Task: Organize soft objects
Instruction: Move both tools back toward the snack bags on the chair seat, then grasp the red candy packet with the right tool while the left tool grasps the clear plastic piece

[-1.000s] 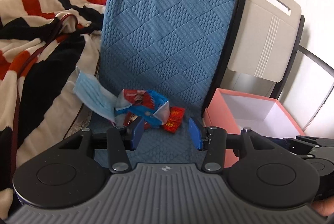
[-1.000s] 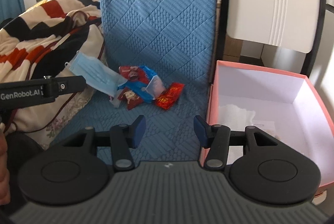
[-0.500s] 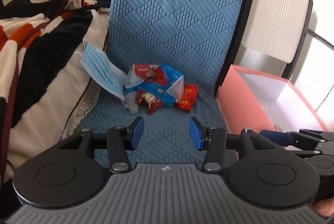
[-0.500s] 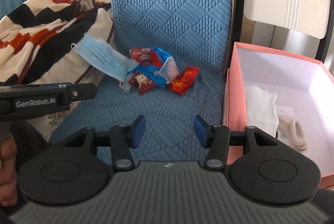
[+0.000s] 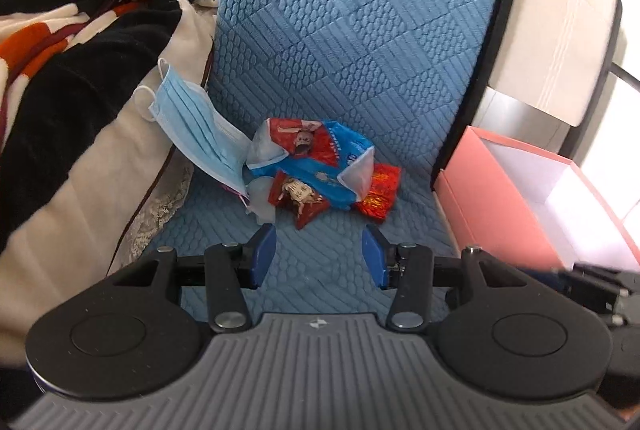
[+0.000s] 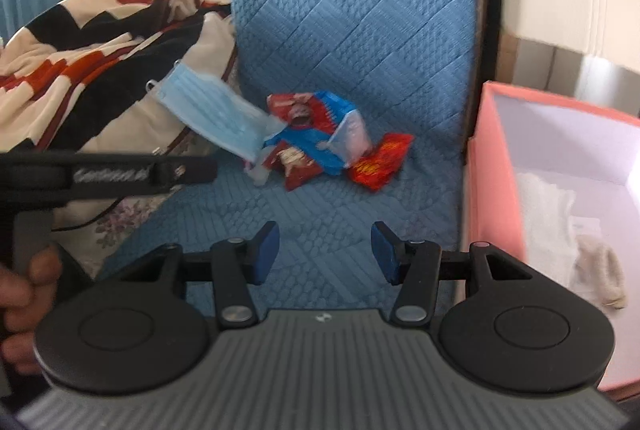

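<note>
Your left hand-held gripper [image 5: 320,250] and right hand-held gripper [image 6: 326,250] both stood open and empty, near the snack packets [image 5: 316,169] left of the pink box [image 6: 560,165].

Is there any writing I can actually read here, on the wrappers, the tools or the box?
"GenRobot.AI", blurred and only just readable: white lettering along the left gripper's black side, seen from the right wrist.
Blue and red snack packet: white print, too blurred to read.
Small red wrapper: yellow print, too blurred to read.
Pink box: no writing visible.
</note>
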